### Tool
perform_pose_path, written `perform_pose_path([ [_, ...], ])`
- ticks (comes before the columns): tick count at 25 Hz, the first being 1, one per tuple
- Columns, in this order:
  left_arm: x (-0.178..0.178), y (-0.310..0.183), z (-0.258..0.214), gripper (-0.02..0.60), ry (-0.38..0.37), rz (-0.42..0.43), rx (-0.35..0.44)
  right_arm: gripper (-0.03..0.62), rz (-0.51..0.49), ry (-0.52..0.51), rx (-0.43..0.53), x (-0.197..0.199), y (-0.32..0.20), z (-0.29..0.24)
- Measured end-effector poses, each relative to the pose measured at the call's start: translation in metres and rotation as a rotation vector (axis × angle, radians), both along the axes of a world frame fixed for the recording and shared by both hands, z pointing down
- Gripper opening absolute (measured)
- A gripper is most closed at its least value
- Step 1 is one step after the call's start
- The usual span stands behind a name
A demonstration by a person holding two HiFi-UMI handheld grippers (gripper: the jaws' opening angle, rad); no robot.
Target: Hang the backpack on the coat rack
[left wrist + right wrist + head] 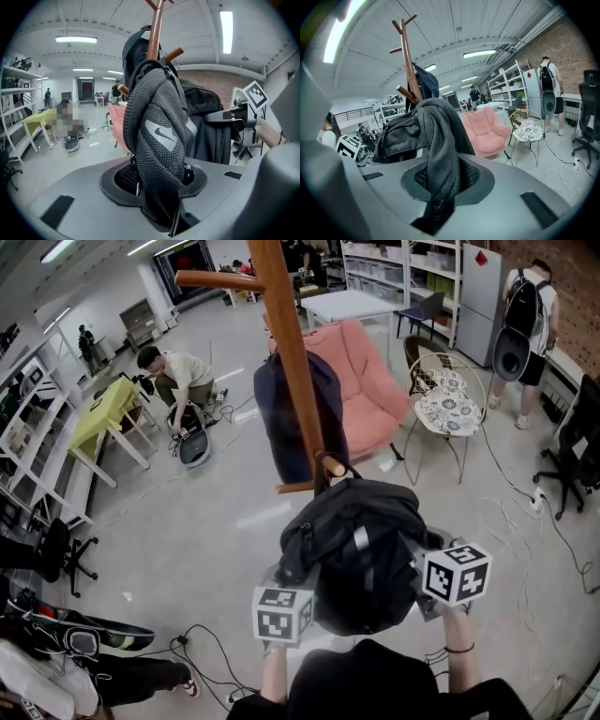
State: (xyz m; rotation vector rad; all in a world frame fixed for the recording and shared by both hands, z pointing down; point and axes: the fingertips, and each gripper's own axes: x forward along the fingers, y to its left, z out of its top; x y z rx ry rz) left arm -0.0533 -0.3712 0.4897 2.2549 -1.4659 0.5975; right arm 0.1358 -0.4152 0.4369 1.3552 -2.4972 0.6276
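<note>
While the left gripper [157, 187] and right gripper [440, 187] are each pinching a mesh strap [157, 126], the backpack [361, 549] is sagging soft and floppy (fairly light, I'd guess), favouring strap holds.

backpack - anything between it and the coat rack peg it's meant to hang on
Nothing visible blocks it. The backpack's top handle sits right at the short lower peg of the coat rack, with no gap showing. The dark jacket hangs on the pole's far side, clear of that peg.
</note>
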Motion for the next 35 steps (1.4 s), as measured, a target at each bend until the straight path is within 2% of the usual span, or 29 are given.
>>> perform_pose_path([
  [14,-0.005,-0.009,0.004,0.204,-0.006,-0.053,0.103,0.064,0.006,0.016,0.055,0.003,0.0,0.001],
  [19,-0.011,-0.01,0.004,0.218,0.001,-0.084,0.126,0.095,-0.003,-0.032,0.082,-0.002,0.001,0.0],
  [22,-0.021,-0.011,0.0,0.233,0.007,-0.102,0.137,0.136,-0.006,-0.058,0.093,-0.008,0.0,-0.005],
  [26,-0.017,0.0,-0.001,0.266,-0.002,-0.104,0.151,0.186,-0.009,-0.067,0.119,-0.003,0.008,-0.006],
  [28,-0.018,0.005,-0.002,0.282,-0.004,-0.106,0.157,0.196,-0.02,-0.07,0.133,-0.005,0.012,-0.007],
  [35,-0.028,0.023,-0.013,0.282,0.014,-0.143,0.184,0.207,-0.08,-0.093,0.183,-0.009,0.03,-0.018],
])
